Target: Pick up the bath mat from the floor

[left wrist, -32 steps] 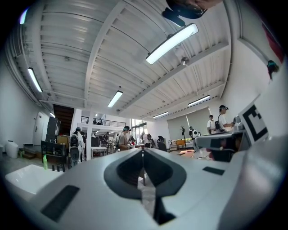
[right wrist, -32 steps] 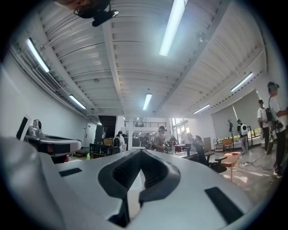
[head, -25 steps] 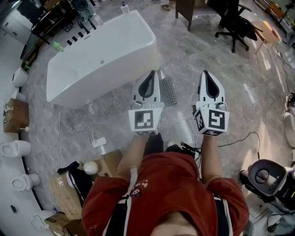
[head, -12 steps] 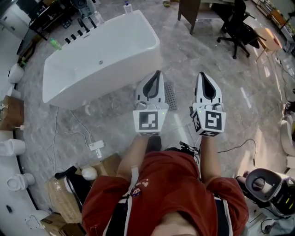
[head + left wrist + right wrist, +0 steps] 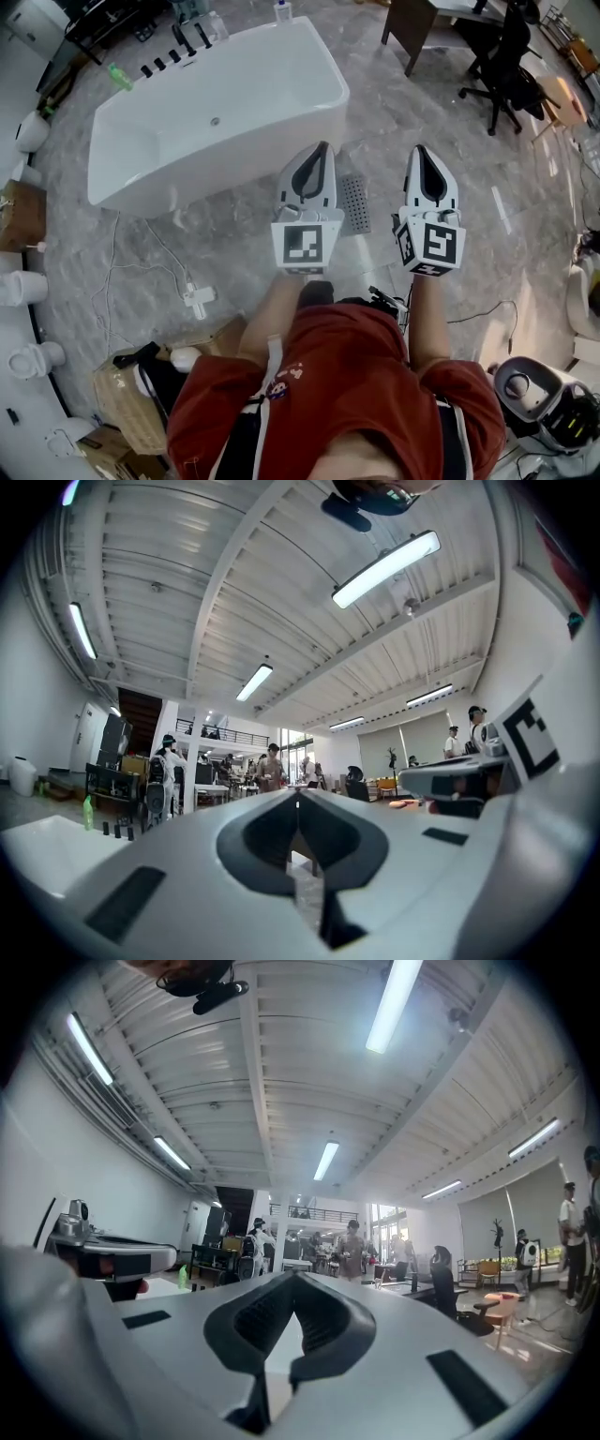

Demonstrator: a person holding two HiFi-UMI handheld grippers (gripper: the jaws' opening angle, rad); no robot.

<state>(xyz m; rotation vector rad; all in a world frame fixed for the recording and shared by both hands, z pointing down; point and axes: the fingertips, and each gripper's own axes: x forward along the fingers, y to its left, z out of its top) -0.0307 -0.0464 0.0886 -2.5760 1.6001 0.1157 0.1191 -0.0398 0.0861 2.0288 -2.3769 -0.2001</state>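
Bath mat (image 5: 354, 203) sits lower in head view than a second ago; person closing in. Lies flat on floor beside bathtub (image 5: 216, 112) corner, untouched. Left tool (image 5: 321, 150) and right tool (image 5: 423, 152) pinched closed, empty, held level above. Pickup not begun.

You hold two grippers: one left gripper (image 5: 321, 150) and one right gripper (image 5: 421, 155). On the floor you have one bath mat (image 5: 354, 202), one white bathtub (image 5: 216, 117), one white power strip (image 5: 199, 300) and one black office chair (image 5: 503, 67). There is one green bottle (image 5: 117, 76). Along the left edge you can count at least three white ceramic fixtures (image 5: 21, 286); the full number is unclear.
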